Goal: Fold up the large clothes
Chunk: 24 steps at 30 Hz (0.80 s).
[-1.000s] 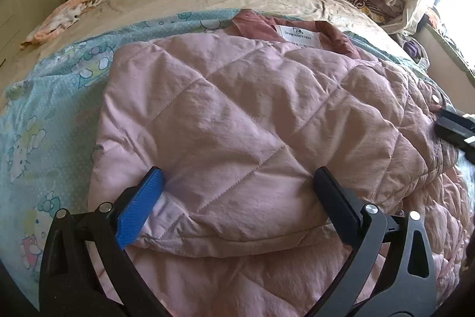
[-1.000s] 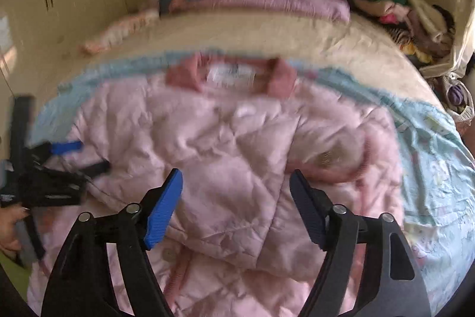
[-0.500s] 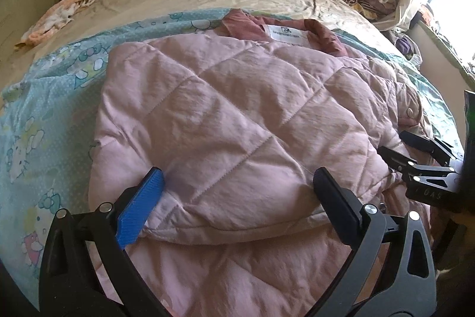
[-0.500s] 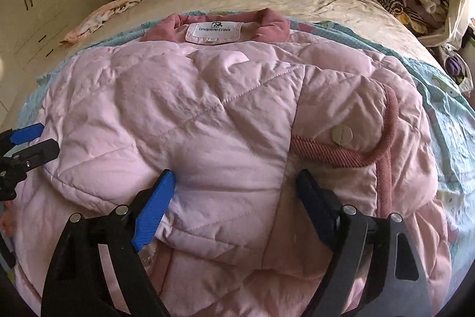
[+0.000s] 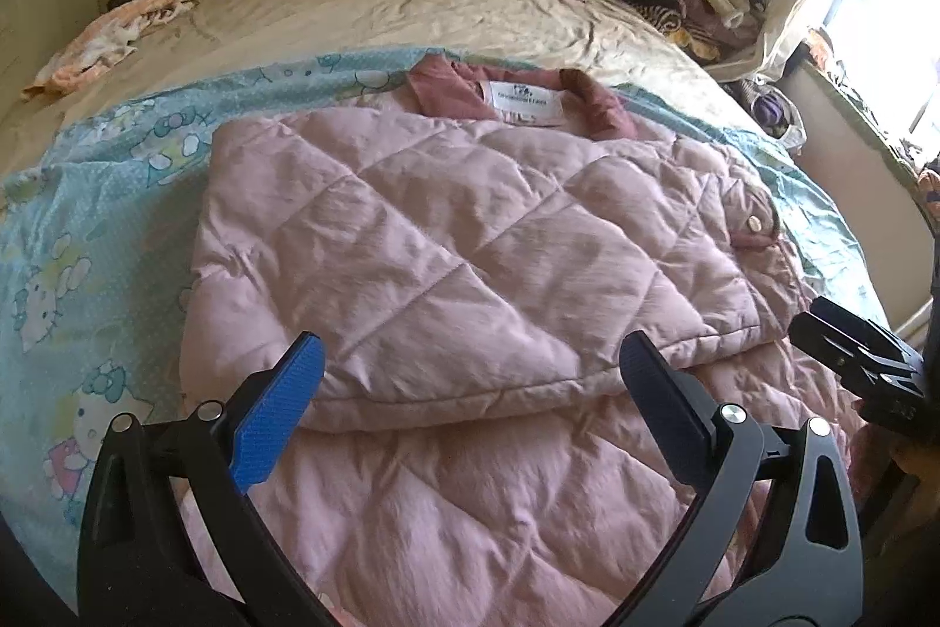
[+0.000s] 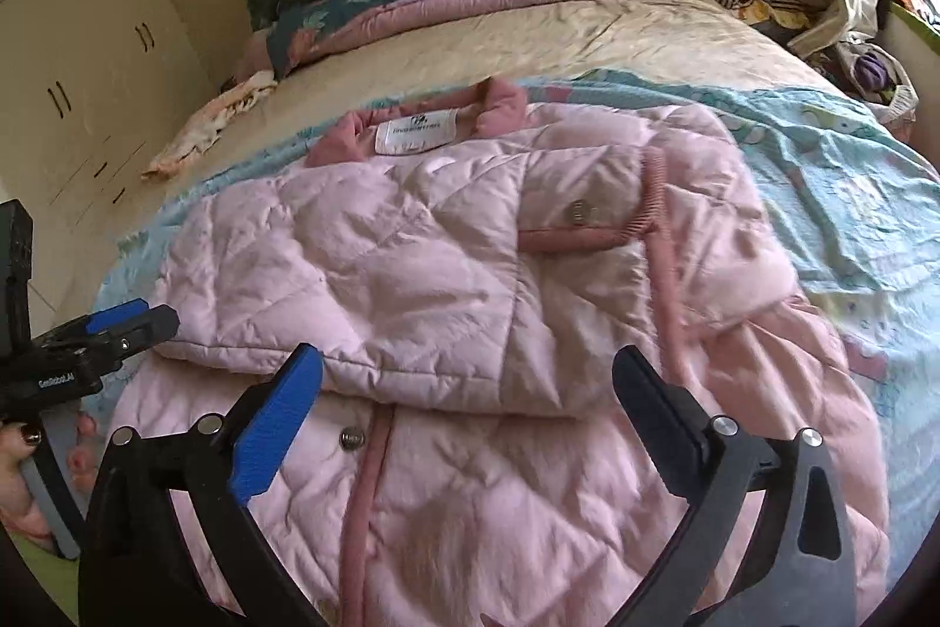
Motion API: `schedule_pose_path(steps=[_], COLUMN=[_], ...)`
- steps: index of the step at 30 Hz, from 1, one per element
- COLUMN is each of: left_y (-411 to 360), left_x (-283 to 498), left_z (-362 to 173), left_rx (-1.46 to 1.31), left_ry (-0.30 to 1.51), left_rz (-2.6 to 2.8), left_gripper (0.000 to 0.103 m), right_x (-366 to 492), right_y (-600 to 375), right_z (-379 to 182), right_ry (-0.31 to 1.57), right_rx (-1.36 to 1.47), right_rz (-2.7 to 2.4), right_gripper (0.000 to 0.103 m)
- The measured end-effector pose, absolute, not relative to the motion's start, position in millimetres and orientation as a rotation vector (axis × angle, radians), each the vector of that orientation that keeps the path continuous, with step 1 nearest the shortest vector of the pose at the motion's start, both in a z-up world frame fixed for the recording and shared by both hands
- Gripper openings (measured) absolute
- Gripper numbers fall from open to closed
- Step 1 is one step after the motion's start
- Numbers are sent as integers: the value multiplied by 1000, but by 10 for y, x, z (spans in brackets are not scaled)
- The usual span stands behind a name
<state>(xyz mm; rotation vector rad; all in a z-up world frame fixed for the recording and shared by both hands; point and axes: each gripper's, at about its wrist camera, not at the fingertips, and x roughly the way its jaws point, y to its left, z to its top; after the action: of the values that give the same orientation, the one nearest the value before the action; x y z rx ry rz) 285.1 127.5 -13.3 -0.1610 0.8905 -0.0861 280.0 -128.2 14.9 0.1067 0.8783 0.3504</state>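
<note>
Both tongs (image 5: 467, 380) (image 6: 467, 383) are backing off the jacket (image 5: 470, 239), released and empty; it is lying mid-frame on the bed (image 5: 411, 16), sides folded in. Next, I judge, is gripping the hem and folding upward.

Daylight glares from the window (image 5: 881, 57) at right — fisheye edges curve, slightly soft.

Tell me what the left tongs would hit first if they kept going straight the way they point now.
Most likely the folded-over flap of the pink jacket: the left tongs stand open just above the jacket, aimed at the flap's near hem. Depth is unclear, so they might touch the lower layer first.
</note>
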Motion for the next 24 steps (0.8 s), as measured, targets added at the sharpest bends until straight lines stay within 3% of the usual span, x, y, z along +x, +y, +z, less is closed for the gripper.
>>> schedule_pose_path(steps=[24], left_y=[1136], left_x=[2367], left_z=[445], left_rx=[-179], left_ry=[776], left_rz=[-110], left_gripper=[94], right_x=[2215], right_y=[-1580], right_z=[868], right_ry=[698], right_rx=[125], right_rz=[303], right_gripper=[99])
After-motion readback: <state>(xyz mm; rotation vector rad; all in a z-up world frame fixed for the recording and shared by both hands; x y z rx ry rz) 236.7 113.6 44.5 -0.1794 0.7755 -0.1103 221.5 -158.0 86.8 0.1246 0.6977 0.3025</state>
